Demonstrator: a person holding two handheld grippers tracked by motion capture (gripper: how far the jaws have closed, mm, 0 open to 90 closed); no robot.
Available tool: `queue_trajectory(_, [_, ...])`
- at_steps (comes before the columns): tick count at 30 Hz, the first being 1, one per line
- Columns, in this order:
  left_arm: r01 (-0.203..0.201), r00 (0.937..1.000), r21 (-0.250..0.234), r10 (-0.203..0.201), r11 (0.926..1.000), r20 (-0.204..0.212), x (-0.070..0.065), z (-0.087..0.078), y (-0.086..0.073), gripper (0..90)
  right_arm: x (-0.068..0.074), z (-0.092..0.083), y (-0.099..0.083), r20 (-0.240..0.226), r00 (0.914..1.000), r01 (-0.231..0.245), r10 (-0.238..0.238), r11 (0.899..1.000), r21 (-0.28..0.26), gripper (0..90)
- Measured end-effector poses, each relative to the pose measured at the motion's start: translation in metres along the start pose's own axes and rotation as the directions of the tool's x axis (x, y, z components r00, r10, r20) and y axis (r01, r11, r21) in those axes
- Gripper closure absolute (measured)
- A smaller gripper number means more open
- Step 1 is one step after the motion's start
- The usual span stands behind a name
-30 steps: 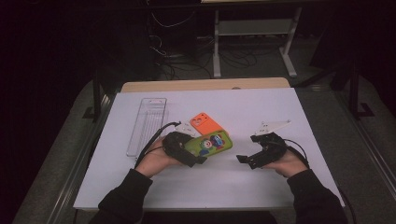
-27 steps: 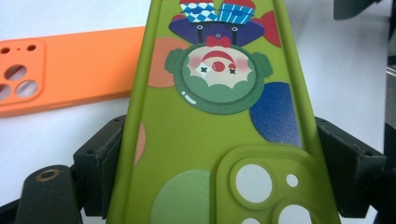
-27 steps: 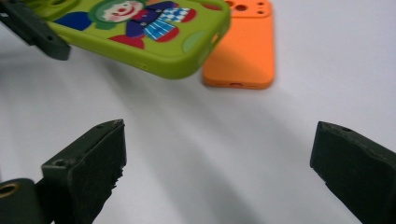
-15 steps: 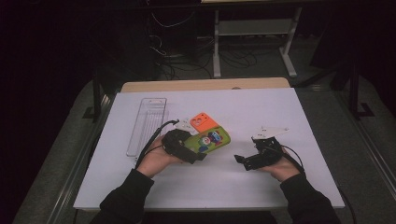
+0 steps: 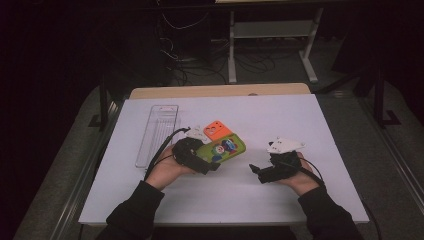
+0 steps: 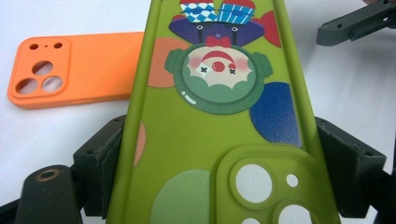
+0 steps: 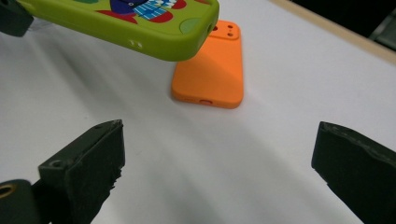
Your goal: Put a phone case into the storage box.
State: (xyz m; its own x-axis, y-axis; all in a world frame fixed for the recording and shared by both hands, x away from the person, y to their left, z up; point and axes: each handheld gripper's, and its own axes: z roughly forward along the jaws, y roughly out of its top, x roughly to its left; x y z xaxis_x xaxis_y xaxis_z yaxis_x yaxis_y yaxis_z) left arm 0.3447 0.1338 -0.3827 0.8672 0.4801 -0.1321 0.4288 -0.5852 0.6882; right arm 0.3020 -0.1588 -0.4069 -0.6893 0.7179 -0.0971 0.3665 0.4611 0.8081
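A green phone case (image 5: 222,148) printed with a clown figure is held off the white table, and my left gripper (image 5: 202,162) is shut across its camera end. In the left gripper view the green phone case (image 6: 212,121) runs up between both black pads. An orange phone case (image 5: 216,129) lies flat on the table just behind it, also seen as the orange phone case (image 6: 77,67) and the orange phone case (image 7: 212,65). My right gripper (image 5: 259,172) hovers to the right, jaws open and nothing between them, pointing toward the green phone case (image 7: 126,23).
A clear plastic tray (image 5: 157,132) lies lengthwise at the left of the white table (image 5: 300,115). Past the far edge stand dark cables and a white stand's legs. Both forearms in dark sleeves come in from the near edge.
My right gripper has slid a little toward the near edge and left, turning its jaws toward the green case. The left gripper and green case have stayed put.
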Motion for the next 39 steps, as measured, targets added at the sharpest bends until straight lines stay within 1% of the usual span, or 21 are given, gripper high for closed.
queue_trajectory(1, [-0.011,0.9999,0.012,0.011,0.9999,-0.001,0.001,-0.001,0.0,15.4,0.001,0.0,0.0,0.013,0.9998,0.016,-0.016,1.0,-0.003,1.8])
queue_trajectory(2, [-0.003,1.0,0.006,0.003,1.0,-0.001,0.001,-0.001,0.0,15.4,0.002,0.0,0.001,0.025,0.999,0.038,-0.038,0.999,-0.003,1.8])
queue_trajectory(4, [-0.001,1.0,0.001,0.001,1.0,-0.002,0.001,-0.001,0.0,15.4,0.005,0.0,0.002,0.034,0.9976,0.06,-0.06,0.998,-0.004,1.8])
queue_trajectory(5, [0.019,0.9998,-0.015,-0.019,0.9997,-0.002,0.0,0.0,0.0,15.4,0.006,0.0,0.002,0.039,0.9968,0.07,-0.07,0.998,-0.005,1.8])
queue_trajectory(10, [0.018,0.9998,-0.015,-0.018,0.9997,-0.002,0.0,0.0,0.0,15.4,0.012,0.001,0.003,0.063,0.9896,0.13,-0.13,0.992,0.004,1.8])
queue_trajectory(12, [0.018,0.9998,-0.014,-0.018,0.9997,-0.002,0.0,0.0,0.0,15.4,0.014,0.001,0.003,0.08,0.9822,0.17,-0.17,0.985,0.01,1.8])
queue_trajectory(13, [-0.008,1.0,0.008,0.008,0.9999,-0.003,0.001,-0.002,0.0,15.4,0.015,0.001,0.003,0.086,0.978,0.19,-0.19,0.982,0.008,1.9])
queue_trajectory(14, [-0.002,1.0,0.002,0.002,1.0,-0.003,0.001,-0.001,0.0,15.4,0.017,0.001,0.004,0.091,0.9773,0.191,-0.191,0.981,0.012,1.8])
queue_trajectory(18, [-0.001,1.0,-0.001,0.001,1.0,-0.003,0.0,-0.001,0.0,15.4,0.021,0.001,0.004,0.123,0.9588,0.256,-0.256,0.967,0.015,1.9])
queue_trajectory(19, [-0.002,1.0,0.0,0.002,1.0,-0.004,0.0,-0.001,0.0,15.4,0.022,0.001,0.004,0.135,0.9522,0.275,-0.274,0.961,0.014,1.9])
queue_trajectory(21, [-0.023,0.9997,0.007,0.023,0.9997,-0.003,0.002,-0.001,0.0,15.4,0.025,0.002,0.004,0.147,0.9415,0.303,-0.303,0.953,0.023,1.9])
queue_trajectory(23, [-0.033,0.9994,0.013,0.033,0.9994,-0.004,0.002,-0.001,0.0,15.5,0.028,0.002,0.004,0.165,0.9268,0.337,-0.338,0.941,0.033,1.9])
queue_trajectory(24, [-0.013,0.9999,-0.006,0.013,0.9999,-0.003,0.001,0.0,0.0,15.4,0.029,0.003,0.004,0.172,0.9173,0.358,-0.359,0.933,0.041,2.0])
queue_trajectory(25, [-0.012,0.9999,-0.008,0.012,0.9999,-0.003,0.0,0.0,0.0,15.4,0.029,0.003,0.004,0.181,0.903,0.388,-0.39,0.92,0.049,2.1])
queue_trajectory(26, [-0.014,0.9999,-0.009,0.014,0.9999,-0.005,0.0,0.0,0.0,15.4,0.031,0.003,0.003,0.189,0.8993,0.392,-0.394,0.919,0.051,2.3])
queue_trajectory(28, [-0.01,0.9999,-0.007,0.01,0.9999,0.0,0.0,0.001,0.0,15.4,0.033,0.004,0.003,0.204,0.8822,0.422,-0.424,0.905,0.056,2.4])
queue_trajectory(29, [-0.027,0.9996,0.008,0.027,0.9996,0.002,0.001,0.0,0.0,15.4,0.034,0.004,0.003,0.214,0.8705,0.44,-0.443,0.896,0.064,2.3])
queue_trajectory(32, [-0.032,0.9995,0.008,0.032,0.9995,0.001,0.0,0.0,0.0,15.4,0.038,0.005,0.003,0.231,0.8486,0.473,-0.476,0.878,0.074,2.3])
queue_trajectory(33, [-0.013,0.9999,-0.009,0.013,0.9999,0.0,-0.001,0.002,0.0,15.4,0.039,0.005,0.002,0.239,0.8368,0.489,-0.492,0.869,0.077,2.3])
queue_trajectory(35, [-0.041,0.9991,-0.012,0.041,0.9991,-0.001,0.0,0.002,0.0,15.4,0.042,0.007,0.001,0.256,0.8199,0.508,-0.512,0.857,0.087,2.3])
queue_trajectory(39, [-0.018,0.9998,-0.013,0.018,0.9998,-0.004,-0.002,0.002,0.0,15.4,0.046,0.008,0.0,0.276,0.7977,0.533,-0.536,0.841,0.093,2.3])
